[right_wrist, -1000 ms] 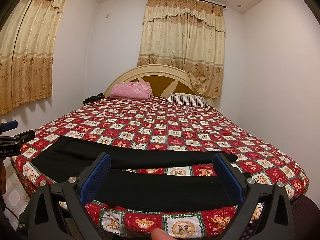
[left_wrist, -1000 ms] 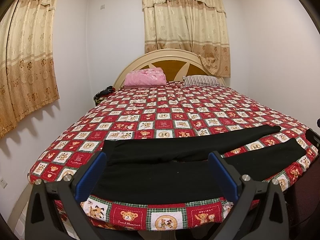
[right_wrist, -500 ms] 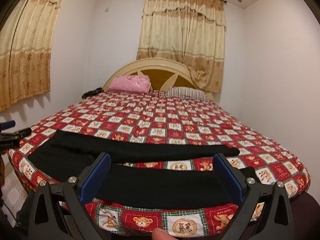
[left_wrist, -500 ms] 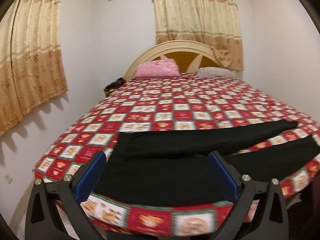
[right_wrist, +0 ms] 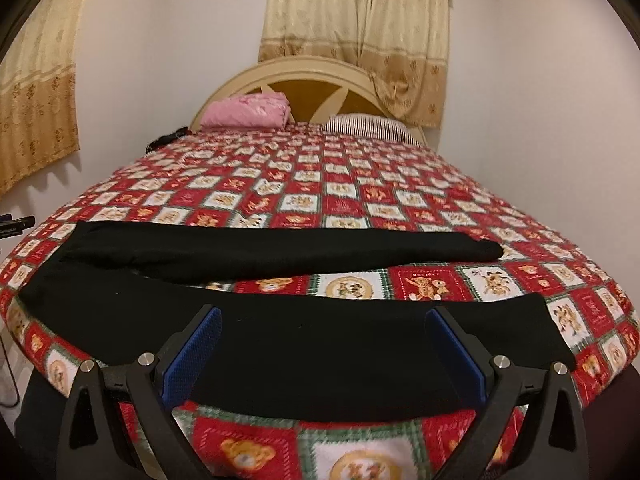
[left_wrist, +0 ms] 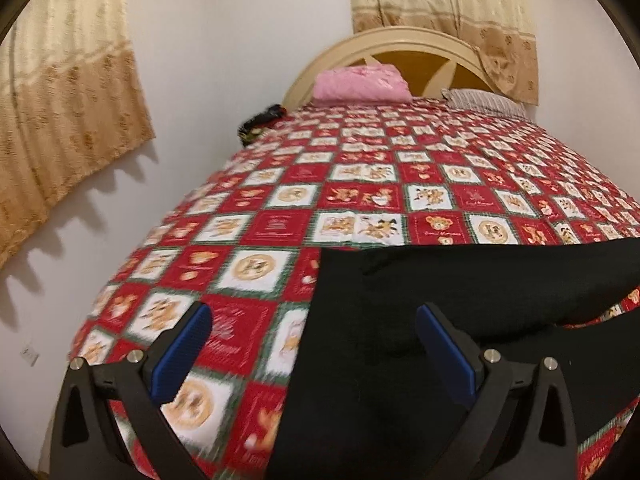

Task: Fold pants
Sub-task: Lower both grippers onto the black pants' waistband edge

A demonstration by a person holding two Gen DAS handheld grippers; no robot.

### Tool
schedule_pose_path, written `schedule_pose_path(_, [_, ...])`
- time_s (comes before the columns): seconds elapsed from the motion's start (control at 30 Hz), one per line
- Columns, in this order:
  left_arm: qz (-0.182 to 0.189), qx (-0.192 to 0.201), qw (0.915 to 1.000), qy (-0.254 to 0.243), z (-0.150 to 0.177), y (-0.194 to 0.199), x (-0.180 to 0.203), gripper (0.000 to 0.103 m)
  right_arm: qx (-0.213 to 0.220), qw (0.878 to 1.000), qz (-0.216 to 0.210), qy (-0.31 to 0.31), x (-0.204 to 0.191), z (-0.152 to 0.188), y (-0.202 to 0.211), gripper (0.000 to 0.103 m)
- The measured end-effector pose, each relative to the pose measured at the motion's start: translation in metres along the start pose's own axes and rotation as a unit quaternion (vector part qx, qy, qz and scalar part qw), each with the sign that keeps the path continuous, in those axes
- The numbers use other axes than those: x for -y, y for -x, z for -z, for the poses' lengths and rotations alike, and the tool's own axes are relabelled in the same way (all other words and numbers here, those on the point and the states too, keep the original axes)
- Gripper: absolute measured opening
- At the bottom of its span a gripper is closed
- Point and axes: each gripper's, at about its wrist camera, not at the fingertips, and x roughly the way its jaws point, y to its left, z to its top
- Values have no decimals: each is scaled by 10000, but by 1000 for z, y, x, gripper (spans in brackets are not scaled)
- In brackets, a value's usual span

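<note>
The pants [right_wrist: 280,344] lie flat and unfolded along the near edge of the bed [right_wrist: 360,184], black against the red teddy-bear quilt [left_wrist: 360,196]. Their long axis runs left to right across both views: waist at the left, the two legs reaching right and splitting into a narrow V, the far leg ending in a rounded cuff, the near leg ending close to the bed's right edge. The left gripper [left_wrist: 312,344] sits low over the waist end, straddling the pants' left edge, one finger over quilt, the other over black cloth. Its jaws stand wide apart and hold nothing. The right gripper [right_wrist: 320,348] hovers above the near leg, about midway along it, jaws likewise spread wide and empty. So the left one is nearer the waist and the right one nearer the legs and cuffs; a fold, I judge, would bring one leg across the other along that long axis. Whether either gripper's fingers touch the cloth cannot be told. The left view is blurred, and it cuts off the legs at its right edge. The waistband and seams are lost in the flat black. At the far end are a pink pillow [right_wrist: 246,112], a striped pillow [right_wrist: 368,128] and the headboard [right_wrist: 304,80].
</note>
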Motion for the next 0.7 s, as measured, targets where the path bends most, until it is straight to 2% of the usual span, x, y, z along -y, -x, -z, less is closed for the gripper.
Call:
schedule_pose_path(0.03, [98, -79, 9999, -31, -4, -13, 2, 95, -35, 10000, 37, 45, 4, -4, -7, 96])
schedule_pose_path(0.1, [182, -225, 9996, -48, -11, -37, 1, 84, -144, 9998, 108, 99, 12, -10, -19, 81])
schedule_pose_path(0.2, [266, -446, 9986, -116, -20, -73, 1, 73, -432, 9990, 117, -92, 39, -21, -42, 71])
schedule_pose_path(0.3, [335, -644, 9973, -91, -27, -101, -3, 73, -557, 9977, 329, -204, 61, -28, -56, 71])
schedule_pose_path(0.43, [622, -880, 9941, 82, -32, -127, -11, 71, -776, 9943, 438, -579, 99, -39, -79, 71])
schedule_pose_path(0.5, [759, -1038, 9916, 130, -30, -135, -11, 56, -896, 9913, 491, -826, 120, -44, -91, 70])
schedule_pose_path(0.6, [954, -1243, 9876, 111, -28, -147, -7, 41, -1082, 9865, 600, -1073, 147, -51, -110, 69])
schedule_pose_path(0.67, [939, -1287, 9872, 42, -28, -153, -4, 38, -1167, 9842, 725, -1117, 164, -58, -123, 69])
schedule_pose_path(0.7, [1030, -1266, 9866, 55, -28, -153, -4, 30, -1169, 9836, 814, -1102, 171, -61, -129, 68])
